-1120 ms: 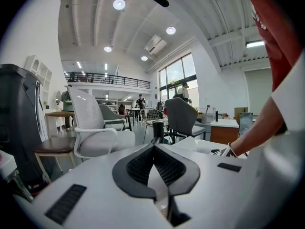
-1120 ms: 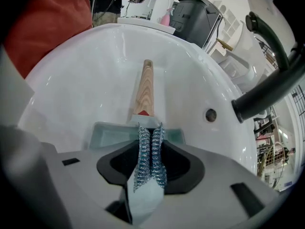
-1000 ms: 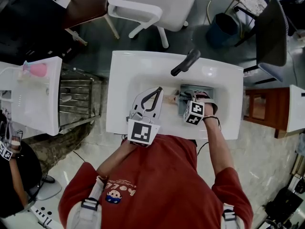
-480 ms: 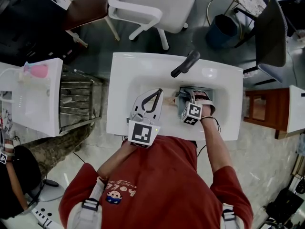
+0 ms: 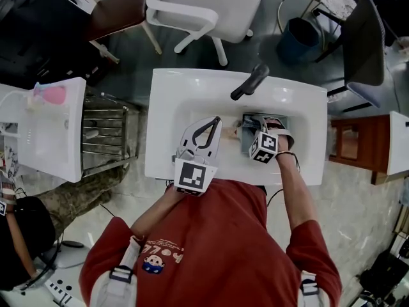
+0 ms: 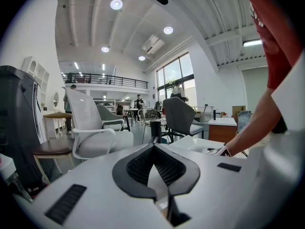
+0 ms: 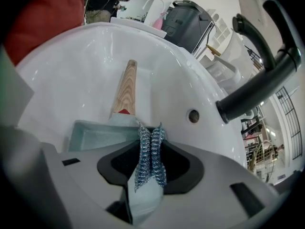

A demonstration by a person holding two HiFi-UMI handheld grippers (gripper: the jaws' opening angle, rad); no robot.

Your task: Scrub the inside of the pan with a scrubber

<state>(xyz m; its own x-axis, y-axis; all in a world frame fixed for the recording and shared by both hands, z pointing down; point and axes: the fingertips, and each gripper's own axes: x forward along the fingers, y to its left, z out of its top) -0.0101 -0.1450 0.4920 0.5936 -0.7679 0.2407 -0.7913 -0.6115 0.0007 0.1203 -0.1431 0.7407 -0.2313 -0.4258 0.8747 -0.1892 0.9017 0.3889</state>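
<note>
A pale green square pan (image 7: 93, 133) with a wooden handle (image 7: 126, 88) lies in the white sink (image 5: 192, 89). My right gripper (image 7: 151, 133) is shut on a blue metallic scrubber (image 7: 150, 152), which it holds just over the pan's near rim. From the head view the right gripper (image 5: 254, 132) sits over the pan (image 5: 253, 121), and the wooden handle (image 5: 229, 133) points left. My left gripper (image 5: 215, 121) hovers above the basin's left part with its jaws shut on nothing. In the left gripper view, that gripper (image 6: 153, 148) points out at the room.
A black faucet (image 5: 250, 82) arches over the basin's far rim, and the same faucet (image 7: 259, 82) stands at the right in the right gripper view. An overflow hole (image 7: 193, 115) marks the basin wall. A white chair (image 5: 204, 5) stands beyond the sink and a metal rack (image 5: 102, 136) to its left.
My right gripper with the scrubber shifted slightly left and then back right and farther over the pan. The left gripper stayed almost still.
</note>
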